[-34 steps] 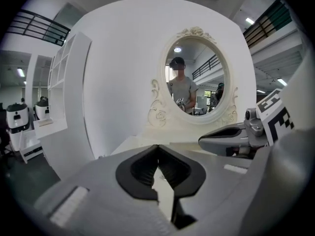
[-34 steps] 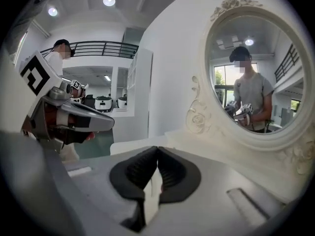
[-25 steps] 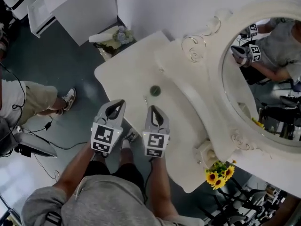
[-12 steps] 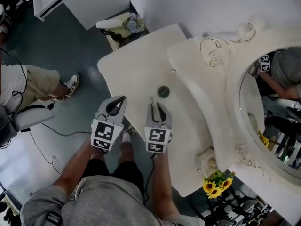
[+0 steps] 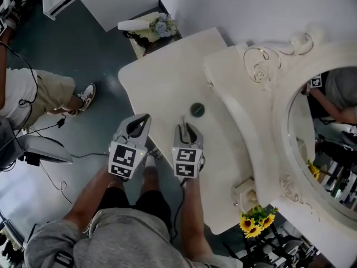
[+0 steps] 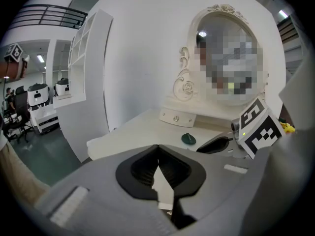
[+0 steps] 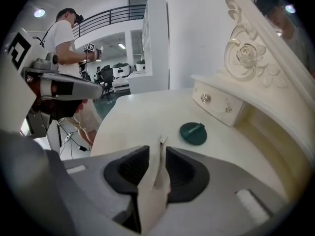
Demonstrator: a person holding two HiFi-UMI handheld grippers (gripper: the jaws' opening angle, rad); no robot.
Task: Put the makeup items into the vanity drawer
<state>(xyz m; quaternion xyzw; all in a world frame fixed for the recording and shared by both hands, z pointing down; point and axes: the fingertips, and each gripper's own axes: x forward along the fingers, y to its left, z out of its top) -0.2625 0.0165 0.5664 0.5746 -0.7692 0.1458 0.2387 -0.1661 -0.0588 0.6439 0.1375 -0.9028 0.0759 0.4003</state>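
Note:
A round dark green compact (image 5: 197, 110) (image 7: 193, 132) (image 6: 188, 139) lies on the cream vanity top (image 5: 162, 82). The small drawer (image 7: 216, 102) (image 6: 177, 117) under the mirror is closed. My right gripper (image 5: 187, 132) (image 7: 157, 149) hovers at the near edge; its jaws are opening, and a slim cream clip (image 7: 156, 173) (image 5: 183, 120) stands between them with a gap on each side. My left gripper (image 5: 136, 128) (image 6: 157, 147) hangs beside it over the table's edge, its tips meeting with nothing between them.
A carved oval mirror (image 5: 323, 138) rises at the right. Sunflowers (image 5: 257, 212) stand at the near right corner, and a stand with blue flowers (image 5: 159, 25) sits beyond the far edge. A person (image 5: 33, 96) stands on the floor at left, near cables.
The right gripper's jaws have parted around the slim clip. The head view has shifted a little, so the table sits slightly further right in frame. Both grippers stay near the front edge.

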